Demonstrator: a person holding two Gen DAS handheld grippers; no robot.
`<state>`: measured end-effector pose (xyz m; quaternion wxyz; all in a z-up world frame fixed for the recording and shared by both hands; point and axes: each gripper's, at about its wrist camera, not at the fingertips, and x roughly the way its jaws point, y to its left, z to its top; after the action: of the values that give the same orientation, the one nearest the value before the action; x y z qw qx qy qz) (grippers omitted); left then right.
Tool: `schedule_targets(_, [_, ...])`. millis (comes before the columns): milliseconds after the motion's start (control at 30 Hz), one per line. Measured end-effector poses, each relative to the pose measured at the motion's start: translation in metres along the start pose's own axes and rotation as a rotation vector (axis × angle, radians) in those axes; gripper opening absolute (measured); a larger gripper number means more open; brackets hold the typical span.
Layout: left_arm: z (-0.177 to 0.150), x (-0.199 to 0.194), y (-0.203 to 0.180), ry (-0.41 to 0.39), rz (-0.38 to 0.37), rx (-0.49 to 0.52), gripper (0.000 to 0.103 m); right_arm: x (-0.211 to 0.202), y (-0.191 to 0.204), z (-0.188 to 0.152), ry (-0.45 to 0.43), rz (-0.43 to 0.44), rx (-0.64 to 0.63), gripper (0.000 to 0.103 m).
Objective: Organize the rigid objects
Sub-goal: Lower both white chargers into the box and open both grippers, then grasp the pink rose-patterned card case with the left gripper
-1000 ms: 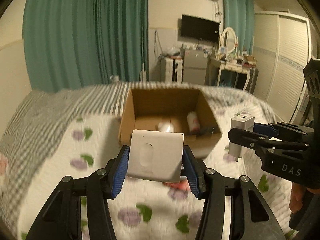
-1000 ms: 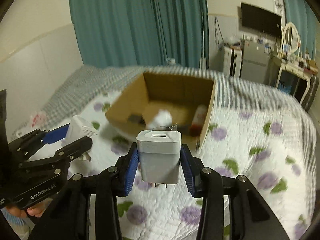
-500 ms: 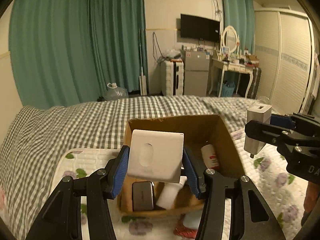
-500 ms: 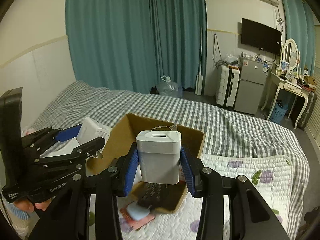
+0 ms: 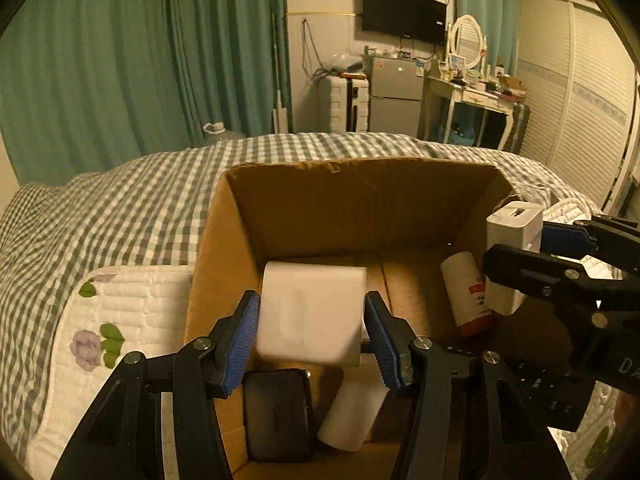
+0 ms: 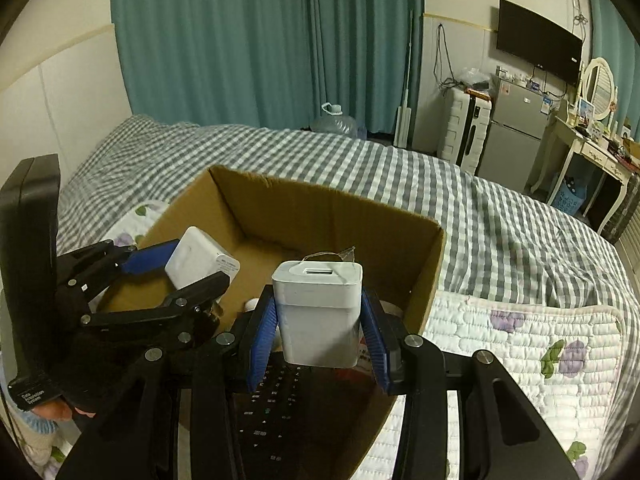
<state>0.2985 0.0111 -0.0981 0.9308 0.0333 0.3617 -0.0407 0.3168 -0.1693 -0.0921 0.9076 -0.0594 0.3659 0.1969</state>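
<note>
An open cardboard box [image 5: 360, 196] [image 6: 332, 216] sits on the bed. My left gripper [image 5: 310, 320] is shut on a white square charger [image 5: 312, 312], held over the box's near left part; it also shows in the right wrist view [image 6: 200, 258]. My right gripper [image 6: 318, 320] is shut on a white and grey power adapter [image 6: 318, 308], held over the box's right side; it shows in the left wrist view [image 5: 512, 256]. Inside the box lie a black case [image 5: 278, 416], a white block [image 5: 352, 412], a white bottle with a red label [image 5: 468, 292] and a black remote [image 6: 272, 420].
The bed has a grey checked blanket [image 6: 480, 208] and a white quilt with purple flowers [image 5: 108, 320] [image 6: 528, 344]. Teal curtains [image 5: 140, 60], a small fridge [image 5: 394, 96], a dressing table [image 5: 472, 100] and a wardrobe [image 5: 580, 80] stand beyond the bed.
Both grippers have moved forward and down over the box, each still holding its charger. The box now fills the lower middle of both views.
</note>
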Motion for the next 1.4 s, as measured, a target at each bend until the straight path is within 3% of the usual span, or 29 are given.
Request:
schedule_targets(300, [0.003, -0.020, 0.012, -0.028, 0.011, -0.048, 0.057, 0.019, 0.000, 0.008, 0.036, -0.008, 0.007, 0.041])
schedule_targets(367, [0.001, -0.027, 0.013, -0.042, 0.012, -0.043, 0.058, 0.021, -0.003, 0.011, 0.016, -0.019, 0.028, 0.051])
schedule_targets(400, [0.002, -0.030, 0.012, -0.048, 0.011, -0.040, 0.058, 0.018, -0.006, 0.013, -0.006, -0.026, 0.048, 0.064])
schedule_targets(433, [0.001, -0.034, 0.012, -0.055, 0.012, -0.036, 0.059, 0.015, -0.008, 0.014, -0.019, -0.026, 0.064, 0.068])
schedule_targets(567, [-0.005, -0.053, 0.009, -0.077, 0.018, -0.031, 0.059, -0.017, -0.015, 0.011, -0.098, -0.034, 0.094, 0.068])
schedule_targets(667, [-0.012, -0.069, 0.004, -0.090, 0.012, -0.016, 0.059, -0.046, -0.019, 0.000, -0.151, -0.071, 0.094, 0.075])
schedule_targets(833, [-0.042, -0.090, -0.002, -0.095, 0.022, -0.003, 0.059, -0.088, -0.028, -0.050, -0.185, -0.103, 0.161, 0.076])
schedule_targets(1000, [-0.083, -0.092, 0.003, -0.039, 0.035, -0.002, 0.059, -0.102, -0.029, -0.101, -0.146, -0.188, 0.139, 0.076])
schedule_targets(1067, [-0.096, -0.089, 0.005, -0.001, 0.028, -0.019, 0.059, -0.101, -0.031, -0.117, -0.103, -0.144, 0.190, 0.076])
schedule_targets(1233, [-0.118, -0.081, 0.001, 0.057, 0.034, -0.002, 0.059, -0.093, -0.005, -0.131, -0.062, -0.138, 0.153, 0.076])
schedule_targets(1400, [-0.120, -0.080, 0.014, 0.048, 0.040, -0.033, 0.059, -0.060, 0.040, -0.138, -0.004, -0.127, 0.043, 0.076])
